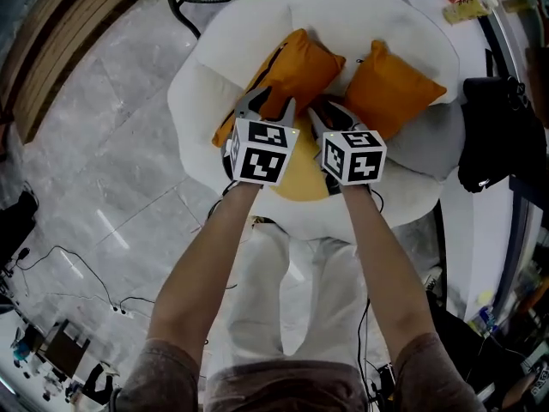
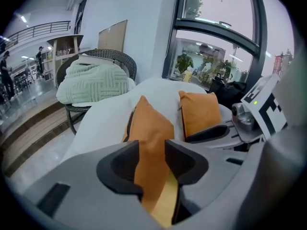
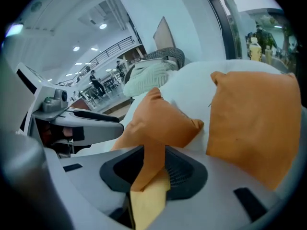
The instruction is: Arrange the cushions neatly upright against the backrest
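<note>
Two orange cushions lean on the backrest of a white armchair (image 1: 202, 93). The left cushion (image 1: 296, 67) (image 2: 148, 123) (image 3: 165, 121) stands tilted, its lower edge toward me. The right cushion (image 1: 395, 88) (image 2: 201, 111) (image 3: 254, 123) stands more upright. My left gripper (image 1: 270, 107) (image 2: 152, 152) is open at the left cushion's lower edge, with orange fabric showing in its gap. My right gripper (image 1: 333, 114) (image 3: 152, 159) is open beside it, and a corner of the same cushion lies between its jaws. A yellow seat pad (image 1: 304, 177) lies under both grippers.
A wicker chair with a green blanket (image 2: 96, 80) stands behind the armchair. A black bag (image 1: 493, 136) sits on a white surface to the right. Cables (image 1: 77, 290) trail over the grey floor at left. Large windows (image 2: 216, 47) are behind.
</note>
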The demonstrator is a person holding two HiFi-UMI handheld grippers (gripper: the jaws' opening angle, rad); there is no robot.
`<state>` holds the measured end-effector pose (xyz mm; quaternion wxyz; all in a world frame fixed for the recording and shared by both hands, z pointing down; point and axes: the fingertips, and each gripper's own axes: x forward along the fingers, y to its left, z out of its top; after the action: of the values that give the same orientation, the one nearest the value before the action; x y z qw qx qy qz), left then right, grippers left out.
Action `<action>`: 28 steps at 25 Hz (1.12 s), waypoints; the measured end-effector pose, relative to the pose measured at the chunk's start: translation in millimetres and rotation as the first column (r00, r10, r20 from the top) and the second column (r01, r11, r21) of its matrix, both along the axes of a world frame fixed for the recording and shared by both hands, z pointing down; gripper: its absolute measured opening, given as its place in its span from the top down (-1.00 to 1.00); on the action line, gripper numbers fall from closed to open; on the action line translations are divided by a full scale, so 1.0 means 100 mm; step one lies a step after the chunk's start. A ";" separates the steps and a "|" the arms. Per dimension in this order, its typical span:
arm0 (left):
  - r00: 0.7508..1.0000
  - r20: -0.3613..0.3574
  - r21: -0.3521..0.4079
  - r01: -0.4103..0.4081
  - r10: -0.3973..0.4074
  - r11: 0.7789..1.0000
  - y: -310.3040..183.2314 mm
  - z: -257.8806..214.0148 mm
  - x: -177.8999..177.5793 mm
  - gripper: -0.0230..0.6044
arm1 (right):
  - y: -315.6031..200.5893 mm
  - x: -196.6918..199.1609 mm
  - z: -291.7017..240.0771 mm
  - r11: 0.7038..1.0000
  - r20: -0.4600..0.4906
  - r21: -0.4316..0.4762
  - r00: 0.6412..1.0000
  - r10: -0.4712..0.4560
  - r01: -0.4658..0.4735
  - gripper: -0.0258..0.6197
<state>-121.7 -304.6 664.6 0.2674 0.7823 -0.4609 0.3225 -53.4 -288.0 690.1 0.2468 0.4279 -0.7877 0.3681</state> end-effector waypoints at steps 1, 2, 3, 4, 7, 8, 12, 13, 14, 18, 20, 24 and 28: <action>1.000 0.008 0.003 -0.005 0.005 1.000 -0.03 0.05 0.00 0.41 | -0.02 0.02 0.07 1.000 0.007 -0.013 1.000 0.017 -0.017 0.53; 1.000 0.015 0.005 -0.006 0.006 1.000 -0.06 0.11 -0.01 0.36 | -0.04 0.04 0.15 0.999 0.017 -0.025 0.999 0.036 -0.035 0.51; 1.000 0.019 0.005 -0.005 0.005 1.000 -0.09 0.17 -0.03 0.31 | -0.06 0.05 0.21 0.998 0.028 -0.036 0.998 0.054 -0.053 0.50; 1.000 0.019 0.002 -0.004 0.004 1.000 -0.12 0.23 -0.03 0.29 | -0.09 0.05 0.28 0.997 0.039 -0.044 0.997 0.067 -0.065 0.50; 1.000 0.006 0.000 -0.009 0.009 1.000 -0.18 0.37 0.00 0.28 | -0.16 0.00 0.43 0.996 0.053 -0.055 0.996 0.077 -0.074 0.50; 1.000 0.003 0.007 -0.010 0.010 1.000 -0.19 0.39 0.00 0.28 | -0.17 -0.03 0.46 0.995 0.059 -0.055 0.995 0.082 -0.079 0.50; 1.000 -0.006 0.032 -0.004 0.004 0.999 -0.19 0.43 -0.03 0.28 | -0.19 -0.09 0.51 0.993 0.085 -0.050 0.990 0.113 -0.109 0.50; 1.000 -0.006 0.036 -0.003 0.004 0.999 -0.18 0.43 -0.03 0.28 | -0.19 -0.09 0.52 0.992 0.091 -0.051 0.989 0.119 -0.115 0.50; 1.000 -0.006 0.039 -0.001 0.002 0.999 -0.18 0.44 -0.03 0.28 | -0.18 -0.09 0.52 0.991 0.098 -0.055 0.987 0.127 -0.122 0.50; 0.996 -0.078 0.002 0.049 -0.048 0.999 -0.19 0.46 -0.04 0.41 | -0.19 -0.09 0.54 0.986 0.121 -0.088 0.980 0.155 -0.145 0.57; 0.987 -0.139 -0.039 0.083 -0.087 0.996 -0.18 0.45 -0.07 0.56 | -0.18 -0.12 0.53 0.990 0.101 -0.084 0.987 0.124 -0.116 0.76; 0.970 -0.192 -0.085 0.134 -0.149 0.987 -0.16 0.38 -0.15 0.75 | -0.13 -0.20 0.42 0.998 0.062 -0.033 0.996 0.058 -0.056 0.85; 0.950 -0.231 -0.106 0.190 -0.210 0.976 -0.10 0.22 -0.24 0.78 | -0.07 -0.24 0.17 0.999 0.053 0.011 0.998 0.040 -0.040 0.85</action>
<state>-145.7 -314.5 686.2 0.3847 0.7532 -0.4882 0.2153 -77.7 -295.1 707.3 0.2159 0.4352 -0.7874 0.3794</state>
